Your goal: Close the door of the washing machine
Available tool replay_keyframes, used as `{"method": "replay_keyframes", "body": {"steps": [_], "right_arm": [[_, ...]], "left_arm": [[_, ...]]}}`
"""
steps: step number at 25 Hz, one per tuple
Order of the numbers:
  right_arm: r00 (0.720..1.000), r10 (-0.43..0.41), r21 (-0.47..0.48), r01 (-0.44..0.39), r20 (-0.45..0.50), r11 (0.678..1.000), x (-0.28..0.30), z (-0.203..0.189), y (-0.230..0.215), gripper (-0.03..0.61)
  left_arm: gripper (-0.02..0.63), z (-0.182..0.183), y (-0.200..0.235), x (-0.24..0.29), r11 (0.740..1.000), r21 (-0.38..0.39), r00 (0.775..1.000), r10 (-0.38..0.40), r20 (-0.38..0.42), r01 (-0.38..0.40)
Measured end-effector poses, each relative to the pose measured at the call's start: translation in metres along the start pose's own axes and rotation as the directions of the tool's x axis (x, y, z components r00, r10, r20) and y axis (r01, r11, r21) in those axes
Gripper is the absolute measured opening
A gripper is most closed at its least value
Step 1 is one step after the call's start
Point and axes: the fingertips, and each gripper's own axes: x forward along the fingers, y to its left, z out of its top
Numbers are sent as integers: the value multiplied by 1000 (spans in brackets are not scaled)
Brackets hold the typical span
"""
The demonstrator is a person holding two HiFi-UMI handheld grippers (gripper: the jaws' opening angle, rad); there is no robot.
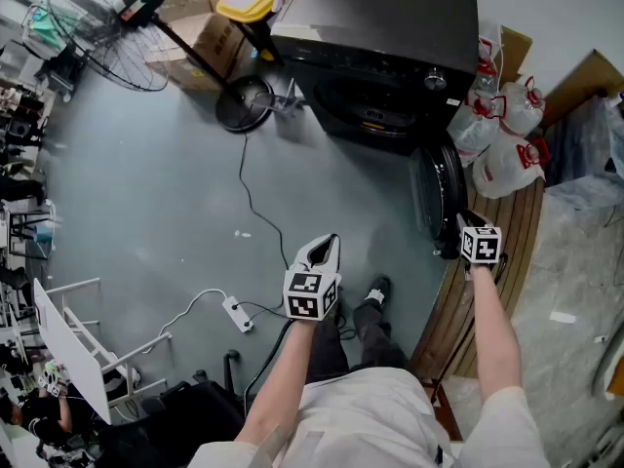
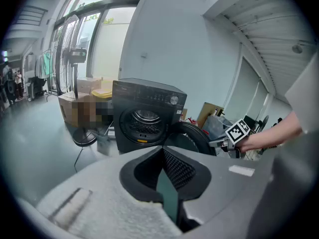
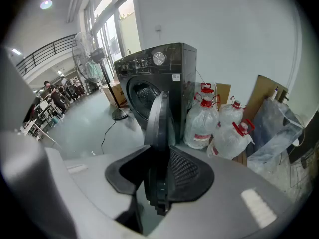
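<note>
The black front-loading washing machine (image 1: 390,27) stands at the far side, its round door (image 1: 434,193) swung wide open to the right. My right gripper (image 1: 466,224) is at the door's outer edge. In the right gripper view the door rim (image 3: 158,118) runs edge-on between the jaws of the right gripper (image 3: 158,183), which are shut on it. My left gripper (image 1: 322,247) hangs in mid-air over the floor, well short of the machine, with its jaws together and nothing in them. The left gripper view shows the drum opening (image 2: 144,121), the open door (image 2: 192,136) and my right gripper (image 2: 222,142).
A standing fan's base (image 1: 244,100) and cardboard boxes (image 1: 210,27) sit left of the machine. Water jugs (image 1: 502,135) stand to its right, beside a wooden pallet (image 1: 497,281). A cable and power strip (image 1: 237,312) lie on the floor, and a white rack (image 1: 78,339) stands at the near left.
</note>
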Motion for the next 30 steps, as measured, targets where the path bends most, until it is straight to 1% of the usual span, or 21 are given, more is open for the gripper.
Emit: {"method": "replay_keyframes", "body": {"steps": [6,11,17,21,25,30], "right_arm": [[999,-19,2,19,-25,1000,-2,0,-2,122],[999,27,0,-27,-25,1000,0,0,1,121],[999,30,19,-30,-17,999,1,-1,2,121],[999,41,29,-40,-15,999,-2,-1,3,121],[998,59,38,-58,-26,998,-1,-1,5,123],[998,64,58,-62,-30,996,2,1,8,124]], "left_arm": [[6,4,-3,-3,1000,-12,1000,-2,0,2],[6,4,2,-9,1000,-17,1000,18,0,-18],[6,0,16,-14,998,-41,999,54,0,-54],[6,5,19,-12,998,-43,999,52,7,-52],[6,11,34,-8,996,-55,997,68,19,-67],[6,24,72,-8,993,-65,994,106,29,-104]]}}
